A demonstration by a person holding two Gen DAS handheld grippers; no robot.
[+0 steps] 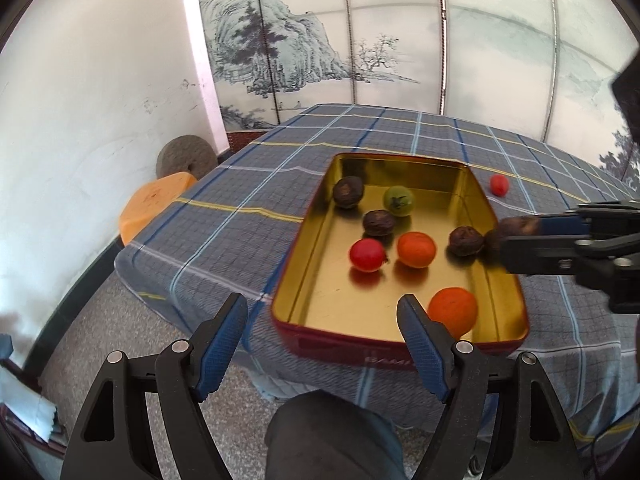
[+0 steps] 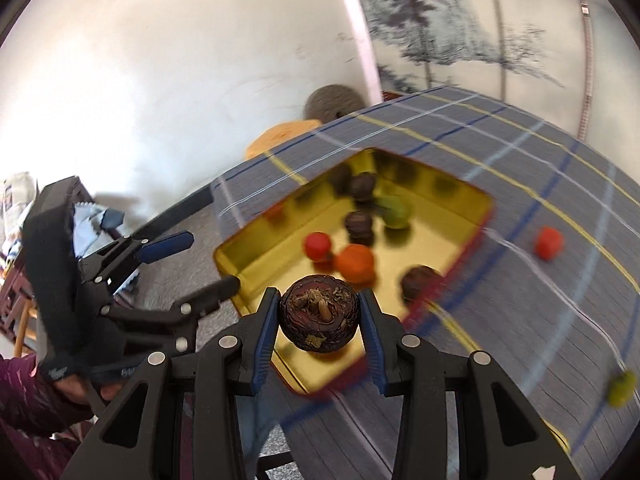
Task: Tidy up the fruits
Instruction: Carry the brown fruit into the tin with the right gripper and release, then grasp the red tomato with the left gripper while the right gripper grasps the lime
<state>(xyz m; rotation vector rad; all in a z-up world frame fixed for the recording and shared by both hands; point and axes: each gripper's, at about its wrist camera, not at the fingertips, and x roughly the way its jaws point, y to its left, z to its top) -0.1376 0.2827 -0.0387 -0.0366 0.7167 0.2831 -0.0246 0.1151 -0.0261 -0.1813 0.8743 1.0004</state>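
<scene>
- Holding a dark brown fruit (image 2: 318, 317) tight btwn both pads, right gripper (image 2: 319, 322) hangs over the near edge of the gold tin (image 2: 256, 256).
- Tin sits on the checked cloth (image 1: 248, 184) w/ brown, red, orange & green fruits inside.
- One red fruit (image 1: 499, 185) & one green fruit (image 2: 621, 389) lie on the cloth, outside the tin.
- Left gripper (image 1: 322, 314) is by the tin's near edge, jaws wide apart, nothing in them.

Bright daylight; right wrist view motion-blurred, edges warped.
</scene>
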